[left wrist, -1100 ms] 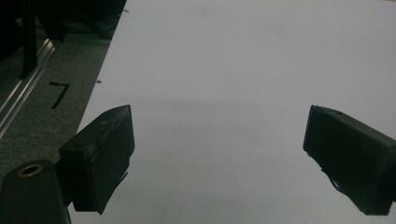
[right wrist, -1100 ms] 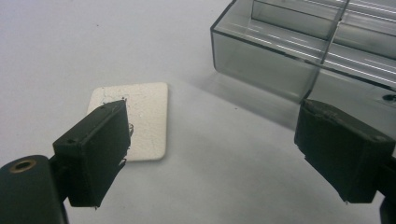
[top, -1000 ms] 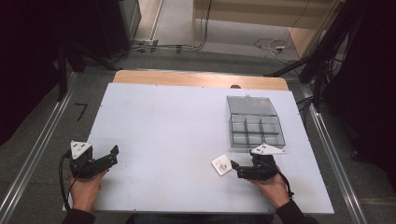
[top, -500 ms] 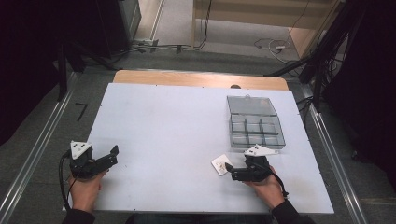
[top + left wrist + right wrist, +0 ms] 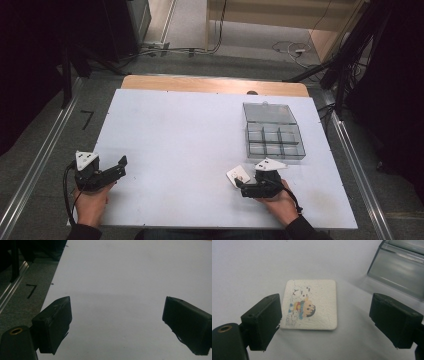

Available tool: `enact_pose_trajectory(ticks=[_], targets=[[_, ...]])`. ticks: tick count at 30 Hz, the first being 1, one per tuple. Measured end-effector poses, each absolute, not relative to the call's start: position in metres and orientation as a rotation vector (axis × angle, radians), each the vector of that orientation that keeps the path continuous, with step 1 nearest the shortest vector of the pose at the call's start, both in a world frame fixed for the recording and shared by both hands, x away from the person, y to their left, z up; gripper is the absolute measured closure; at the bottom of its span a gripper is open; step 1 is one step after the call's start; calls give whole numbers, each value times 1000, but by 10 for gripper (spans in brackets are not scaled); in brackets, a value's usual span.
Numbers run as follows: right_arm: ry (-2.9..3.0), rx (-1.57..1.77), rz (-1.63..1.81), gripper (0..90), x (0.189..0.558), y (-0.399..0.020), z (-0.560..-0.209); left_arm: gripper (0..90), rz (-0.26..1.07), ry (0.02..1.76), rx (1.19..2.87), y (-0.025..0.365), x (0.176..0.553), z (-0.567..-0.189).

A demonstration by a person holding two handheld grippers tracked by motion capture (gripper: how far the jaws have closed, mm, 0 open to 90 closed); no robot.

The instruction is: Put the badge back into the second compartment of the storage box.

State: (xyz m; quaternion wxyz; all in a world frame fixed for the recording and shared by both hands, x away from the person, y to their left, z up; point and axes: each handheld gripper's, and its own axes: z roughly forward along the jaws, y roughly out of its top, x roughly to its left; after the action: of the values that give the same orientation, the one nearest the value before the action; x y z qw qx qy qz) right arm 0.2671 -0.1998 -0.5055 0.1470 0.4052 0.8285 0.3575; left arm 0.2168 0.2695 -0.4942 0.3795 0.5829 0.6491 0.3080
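Observation:
A small white square card with a cartoon child printed on it [image 5: 310, 305] lies flat on the white table [image 5: 190, 135]. In the high view the card [image 5: 238, 175] sits at the front right, just left of my right gripper [image 5: 242, 187]. My right gripper [image 5: 332, 322] is open, jaws on either side of the card's near edge and not touching it. My left gripper [image 5: 120, 167] rests at the front left of the table, held by a hand. In its own view the left gripper [image 5: 116, 325] is open over bare table with nothing between its jaws.
A clear plastic compartment box [image 5: 272, 131] with its lid open stands at the right of the table; its corner [image 5: 399, 267] shows beyond the card. A wooden strip [image 5: 210, 85] runs along the far edge. Metal rails [image 5: 35, 170] flank the table.
My right gripper has moved left toward the card and now has its jaws around the card's near edge. The left gripper has stayed put.

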Motion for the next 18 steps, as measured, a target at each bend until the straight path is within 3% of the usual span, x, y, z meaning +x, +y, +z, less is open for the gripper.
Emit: enact_pose_trajectory(ticks=[18], targets=[[2378,1114,988,158,256,-182,-516,91,786,1655,1482,270,217,-494]])
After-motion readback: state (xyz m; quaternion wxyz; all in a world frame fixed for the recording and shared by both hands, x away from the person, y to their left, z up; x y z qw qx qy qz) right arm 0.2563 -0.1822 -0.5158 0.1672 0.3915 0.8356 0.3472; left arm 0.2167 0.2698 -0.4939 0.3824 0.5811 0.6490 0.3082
